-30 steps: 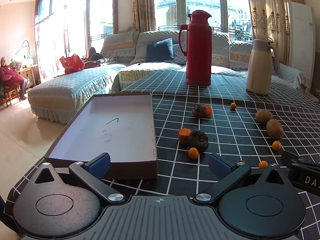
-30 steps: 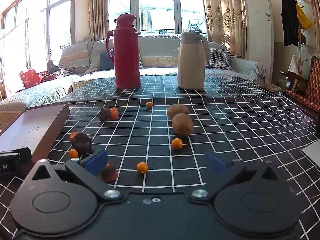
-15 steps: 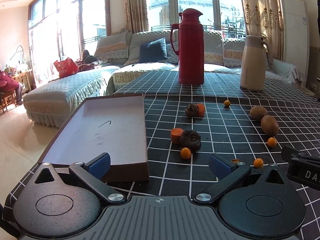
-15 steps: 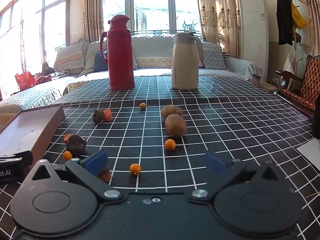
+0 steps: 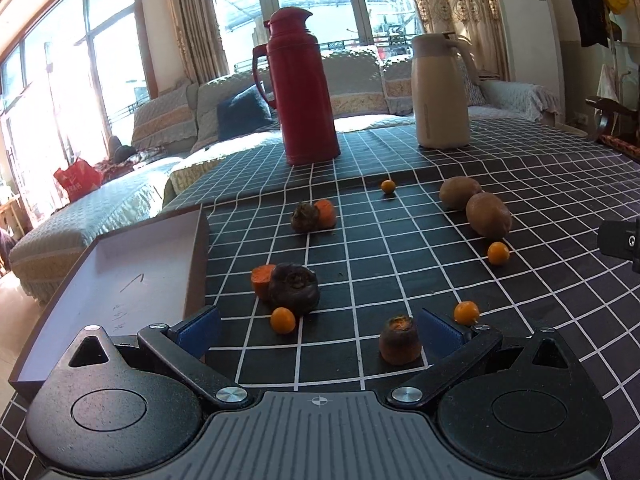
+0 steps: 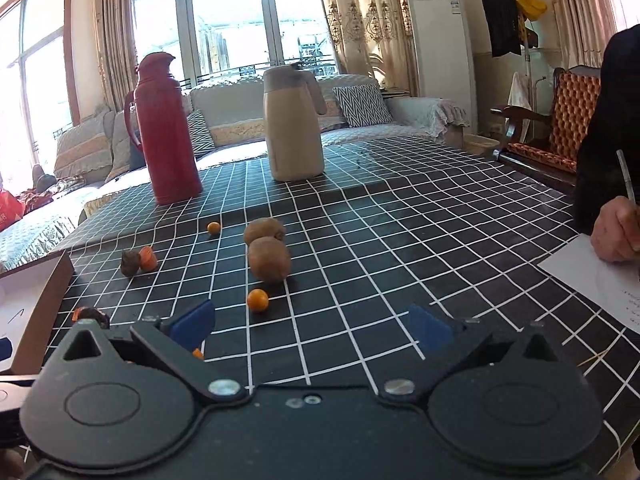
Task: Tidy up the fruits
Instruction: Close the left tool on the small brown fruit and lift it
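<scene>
Writing hand [image 6: 618, 229] (right view only), box [image 5: 120, 280] left

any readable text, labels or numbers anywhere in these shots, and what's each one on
No text reads clearly.
Box: a pen tick and faint scribbles on its floor, not legible.
Paper sheet: handwriting at its right edge, too small to read.
Air conditioner: a label near the top, too small to read.
Red bag: white print, blurred.
Red flask and cream jug: no lettering visible.
</scene>
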Demonstrator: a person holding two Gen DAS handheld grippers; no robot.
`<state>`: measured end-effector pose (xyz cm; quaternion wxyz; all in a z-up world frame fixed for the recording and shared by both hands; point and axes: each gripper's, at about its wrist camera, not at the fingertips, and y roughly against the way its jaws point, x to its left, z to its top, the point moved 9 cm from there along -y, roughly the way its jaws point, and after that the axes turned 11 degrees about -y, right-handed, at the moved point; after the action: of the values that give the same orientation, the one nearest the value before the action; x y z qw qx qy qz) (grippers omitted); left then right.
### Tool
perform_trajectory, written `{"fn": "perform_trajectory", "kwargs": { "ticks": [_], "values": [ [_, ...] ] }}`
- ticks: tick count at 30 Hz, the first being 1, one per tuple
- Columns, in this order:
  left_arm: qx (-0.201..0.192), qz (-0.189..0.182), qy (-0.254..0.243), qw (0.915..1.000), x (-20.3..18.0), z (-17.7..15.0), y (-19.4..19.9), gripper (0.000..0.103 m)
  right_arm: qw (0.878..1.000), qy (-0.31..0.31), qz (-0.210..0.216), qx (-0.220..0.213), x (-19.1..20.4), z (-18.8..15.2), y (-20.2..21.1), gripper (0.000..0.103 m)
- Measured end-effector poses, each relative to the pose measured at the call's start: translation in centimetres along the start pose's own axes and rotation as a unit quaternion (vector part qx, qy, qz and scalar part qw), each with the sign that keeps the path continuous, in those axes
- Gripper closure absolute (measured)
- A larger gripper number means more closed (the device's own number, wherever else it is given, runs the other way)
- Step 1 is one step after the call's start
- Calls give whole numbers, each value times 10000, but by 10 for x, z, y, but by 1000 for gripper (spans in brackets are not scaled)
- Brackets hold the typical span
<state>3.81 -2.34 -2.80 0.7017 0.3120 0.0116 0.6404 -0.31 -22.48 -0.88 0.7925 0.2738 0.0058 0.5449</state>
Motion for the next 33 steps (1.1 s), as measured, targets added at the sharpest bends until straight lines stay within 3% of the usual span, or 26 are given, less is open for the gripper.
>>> {"fn": "perform_trajectory", "kwargs": {
  "ticks": [3,6,13,15,16,17,20,24,25,33],
  "values": [
    [-237,107,-412,9988,-16,7,0,0,9999,-97,23,14,-9,5,-1,0],
    [-208,-6,-569,9982,-28,8,-4,0,9996,-240,53,101,-17,6,-4,0],
    [124,-420,-215,9988,-36,4,-21,1,9970,-665,186,356,-25,4,-10,0],
    [198,-458,-123,9987,-36,3,-26,24,9972,-632,227,326,-23,4,-8,0],
    [327,-524,-95,9980,-37,0,-31,46,9974,-606,234,306,-22,5,-8,0],
    [518,-672,-11,9964,-39,-5,-38,53,9976,-590,238,286,-21,5,-7,0],
    [662,-809,141,9944,-41,-10,-45,62,9975,-573,290,284,-18,5,-6,0],
    [626,-855,104,9943,-47,-9,-47,66,9971,-603,361,304,-16,5,-6,0],
    [627,-898,127,9939,-49,-8,-48,72,9971,-596,364,300,-16,5,-6,0],
    [290,-767,130,9965,-37,3,-33,72,9975,-461,427,322,-10,2,-8,0]
  ]
}}
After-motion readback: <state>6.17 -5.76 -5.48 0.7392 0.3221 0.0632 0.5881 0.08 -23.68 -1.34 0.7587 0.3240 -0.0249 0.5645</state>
